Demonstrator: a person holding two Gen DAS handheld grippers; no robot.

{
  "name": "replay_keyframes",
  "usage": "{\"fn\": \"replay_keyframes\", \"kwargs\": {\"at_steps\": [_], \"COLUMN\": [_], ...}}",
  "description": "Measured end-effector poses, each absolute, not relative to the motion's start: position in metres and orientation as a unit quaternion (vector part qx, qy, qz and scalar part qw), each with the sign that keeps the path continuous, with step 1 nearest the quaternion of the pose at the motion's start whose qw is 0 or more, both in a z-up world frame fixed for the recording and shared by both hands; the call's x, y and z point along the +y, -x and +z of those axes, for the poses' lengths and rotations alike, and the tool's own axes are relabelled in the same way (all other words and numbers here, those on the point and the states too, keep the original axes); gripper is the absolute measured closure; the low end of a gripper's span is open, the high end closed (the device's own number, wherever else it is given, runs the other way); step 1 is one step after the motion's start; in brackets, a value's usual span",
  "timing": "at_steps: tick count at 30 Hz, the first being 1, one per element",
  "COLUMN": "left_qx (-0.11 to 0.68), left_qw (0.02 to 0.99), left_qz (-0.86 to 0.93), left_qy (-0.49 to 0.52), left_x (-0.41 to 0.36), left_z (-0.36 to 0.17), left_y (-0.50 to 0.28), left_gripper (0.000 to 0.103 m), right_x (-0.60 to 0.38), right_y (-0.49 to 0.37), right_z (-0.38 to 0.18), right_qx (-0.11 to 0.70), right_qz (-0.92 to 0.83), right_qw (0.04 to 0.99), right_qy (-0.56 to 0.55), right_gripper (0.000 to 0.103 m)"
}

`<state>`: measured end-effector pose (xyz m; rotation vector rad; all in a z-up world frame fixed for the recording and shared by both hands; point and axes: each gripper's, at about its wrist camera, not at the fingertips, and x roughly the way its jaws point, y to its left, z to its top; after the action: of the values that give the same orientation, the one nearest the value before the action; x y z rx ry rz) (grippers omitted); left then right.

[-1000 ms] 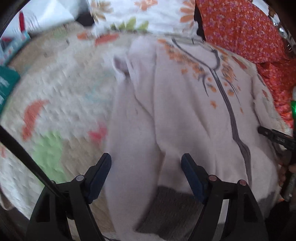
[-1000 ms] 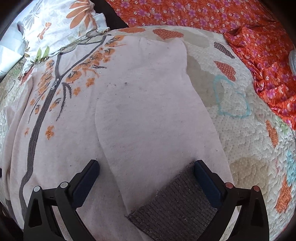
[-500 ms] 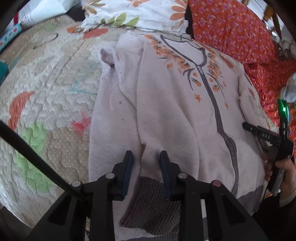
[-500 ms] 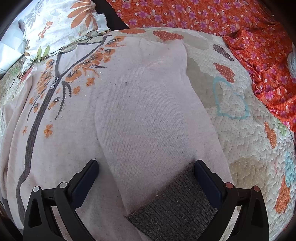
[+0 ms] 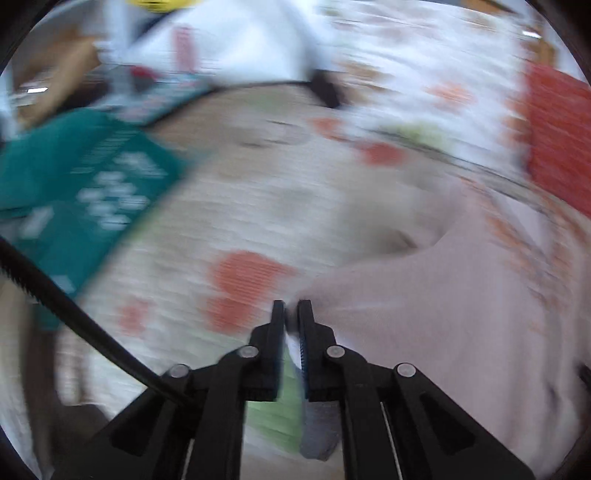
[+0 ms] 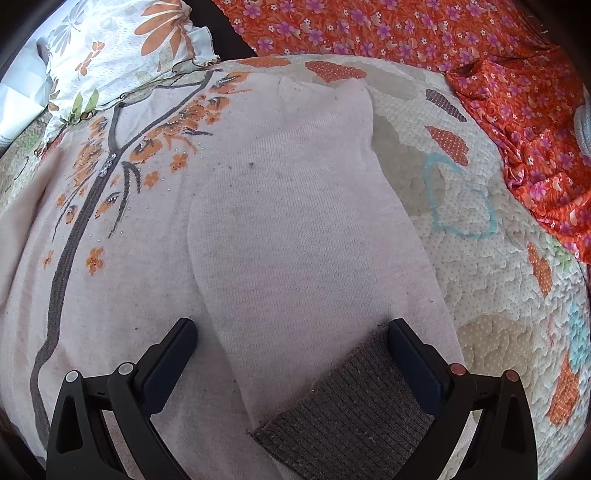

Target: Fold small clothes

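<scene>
Item: pink cardigan (image 6: 258,221) on quilt (image 6: 480,258), sleeve-fold step.
Left gripper (image 5: 291,314) clamps the left sleeve (image 5: 406,295); right gripper (image 6: 291,343) gapes over the grey cuff (image 6: 343,406). Next: lay sleeve across body.

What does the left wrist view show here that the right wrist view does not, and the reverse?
Only the left wrist view, badly blurred: the left tool shut on the sweater's left sleeve, a teal package on the quilt.

Only the right wrist view, sharp: the right tool open over the other sleeve's grey cuff, the sweater's orange flower embroidery, a floral pillow.

Both: the pale pink sweater, the quilt, the orange-red floral fabric.
</scene>
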<state>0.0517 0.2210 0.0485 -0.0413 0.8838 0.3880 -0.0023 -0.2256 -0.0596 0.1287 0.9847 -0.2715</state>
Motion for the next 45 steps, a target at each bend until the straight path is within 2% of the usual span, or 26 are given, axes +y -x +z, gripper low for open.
{"fn": "replay_keyframes", "kwargs": {"at_steps": [2,3,4,6,12,20,23,25,26,31,35,45], "left_qx": [0.422,0.42,0.417,0.406,0.419,0.491,0.5,0.484,0.482,0.491,0.515,0.502], "left_qw": [0.874,0.874,0.875,0.884,0.902,0.868,0.861,0.867,0.867,0.867,0.857,0.865], "left_qz": [0.238,0.24,0.238,0.221,0.096,-0.033,-0.037,-0.019,-0.013,0.006,0.001,0.003], "left_qy": [0.031,0.045,0.057,0.063,0.03,-0.072,-0.093,-0.117,-0.125,-0.089,-0.015,-0.013], "left_x": [0.248,0.256,0.259,0.254,0.184,0.074,0.062,0.057,0.056,0.071,0.089,0.088], "left_z": [0.049,0.05,0.051,0.054,0.044,-0.008,-0.021,-0.021,-0.022,-0.028,-0.034,-0.035], "left_y": [-0.052,-0.05,-0.047,-0.042,-0.038,-0.024,-0.022,-0.02,-0.02,-0.026,-0.031,-0.025], "left_gripper": [0.093,0.086,0.072,0.055,0.051,0.046,0.038,0.023,0.021,0.001,0.0,0.0], "right_x": [-0.226,-0.227,-0.227,-0.227,-0.227,-0.226,-0.227,-0.227,-0.227,-0.226,-0.226,-0.225], "right_y": [0.002,0.002,0.002,0.003,0.006,0.009,0.008,0.007,0.007,0.006,0.006,0.008], "right_z": [-0.06,-0.06,-0.06,-0.061,-0.061,-0.062,-0.062,-0.061,-0.062,-0.062,-0.062,-0.062], "right_qx": [0.469,0.469,0.467,0.464,0.451,0.437,0.44,0.442,0.443,0.445,0.443,0.438], "right_qz": [-0.131,-0.131,-0.132,-0.133,-0.134,-0.139,-0.138,-0.137,-0.137,-0.14,-0.145,-0.154], "right_qw": [0.871,0.871,0.872,0.873,0.88,0.886,0.885,0.884,0.884,0.882,0.882,0.883], "right_qy": [-0.062,-0.062,-0.063,-0.064,-0.069,-0.072,-0.07,-0.068,-0.067,-0.066,-0.069,-0.068], "right_gripper": [0.0,0.0,0.0,0.0,0.0,0.0,0.0,0.0,0.0,0.0,0.0,0.0]}}
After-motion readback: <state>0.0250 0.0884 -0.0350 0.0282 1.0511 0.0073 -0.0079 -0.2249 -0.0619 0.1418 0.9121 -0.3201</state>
